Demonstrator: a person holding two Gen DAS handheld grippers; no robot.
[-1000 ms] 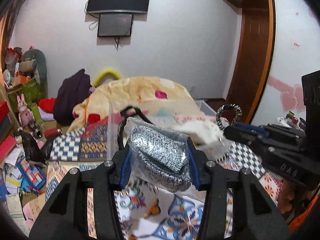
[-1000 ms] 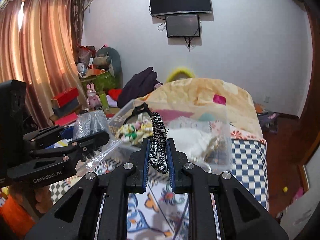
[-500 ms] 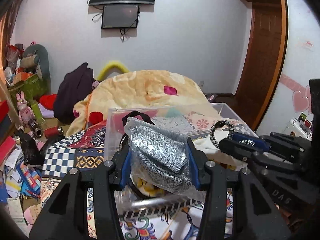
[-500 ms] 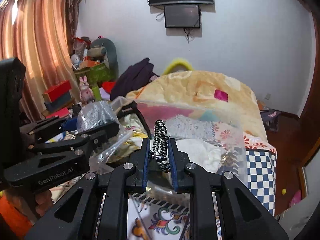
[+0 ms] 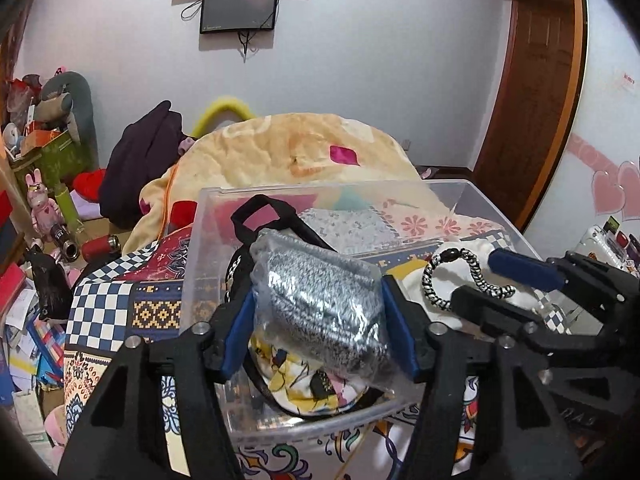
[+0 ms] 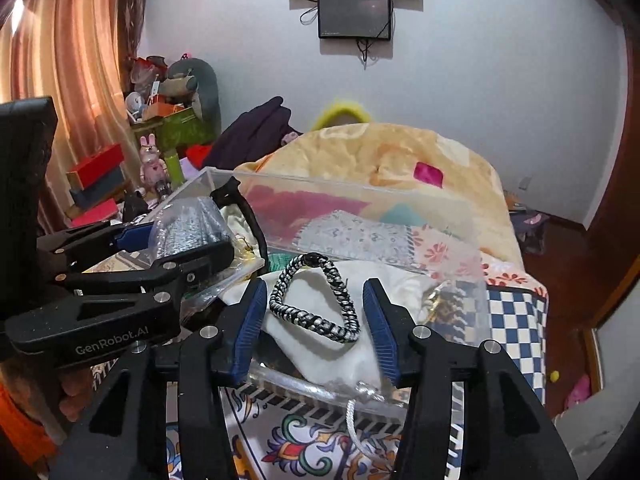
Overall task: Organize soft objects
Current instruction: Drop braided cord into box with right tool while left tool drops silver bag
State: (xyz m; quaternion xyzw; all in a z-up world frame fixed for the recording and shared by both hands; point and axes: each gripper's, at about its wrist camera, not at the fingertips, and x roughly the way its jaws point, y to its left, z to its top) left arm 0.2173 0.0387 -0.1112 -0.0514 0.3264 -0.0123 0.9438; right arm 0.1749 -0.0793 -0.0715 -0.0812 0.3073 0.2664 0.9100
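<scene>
My left gripper (image 5: 318, 330) is clamped on a clear plastic bag of grey knit fabric (image 5: 320, 308), the blue pads pressing its two sides so the slippery film cannot slide out; I hold it over the near left part of the clear plastic bin (image 5: 396, 190), above the yellow patterned cloth (image 5: 296, 380) and the black strap (image 5: 260, 208) already lying inside, so that letting go should drop it straight onto them. My right gripper (image 6: 316, 320) stands wide, its pads clear of the black-and-white braided hair tie (image 6: 316, 304), which lies between my fingertips on the white cloth (image 6: 340, 356) inside the bin; whether the band rests fully on the cloth or is a touch above it I cannot tell. I keep these fingers spread so they come away without snagging the loop. The bin sits on the patterned bedspread (image 6: 304, 436) just ahead of both sets of fingers. I judge the band placed and the bag next; the risk is the bag catching on the bin's near wall.
</scene>
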